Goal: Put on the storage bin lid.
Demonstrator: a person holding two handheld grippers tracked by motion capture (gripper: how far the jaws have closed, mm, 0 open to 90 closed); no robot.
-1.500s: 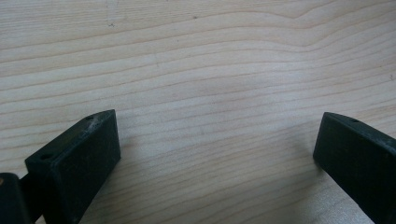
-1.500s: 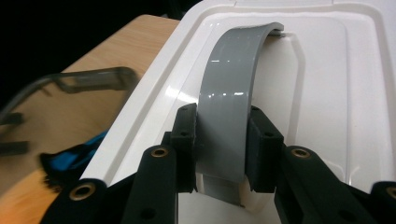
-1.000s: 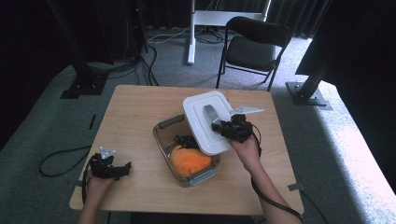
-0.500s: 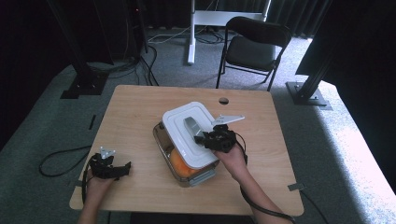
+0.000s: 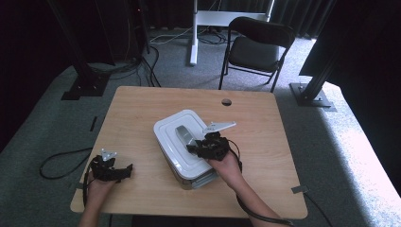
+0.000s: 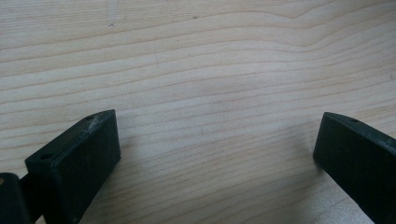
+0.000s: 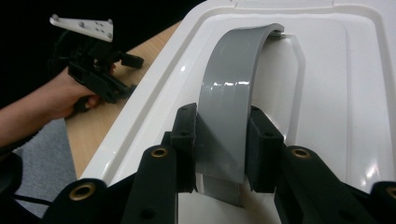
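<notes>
I see a white rectangular plastic lid (image 5: 182,142) with rounded corners and a raised rim, lying flat on top of the clear rectangular plastic storage box (image 5: 198,180) near the middle of the light wooden table (image 5: 142,109). The lid covers the box squarely, its long side running diagonally to the table's edges. A grey arched plastic handle (image 7: 231,93) stands upright from a recess at the lid's centre. The box stands upright on the table.

Right tongs (image 7: 219,144) clamped shut, left tongs (image 6: 219,154) spread wide
</notes>
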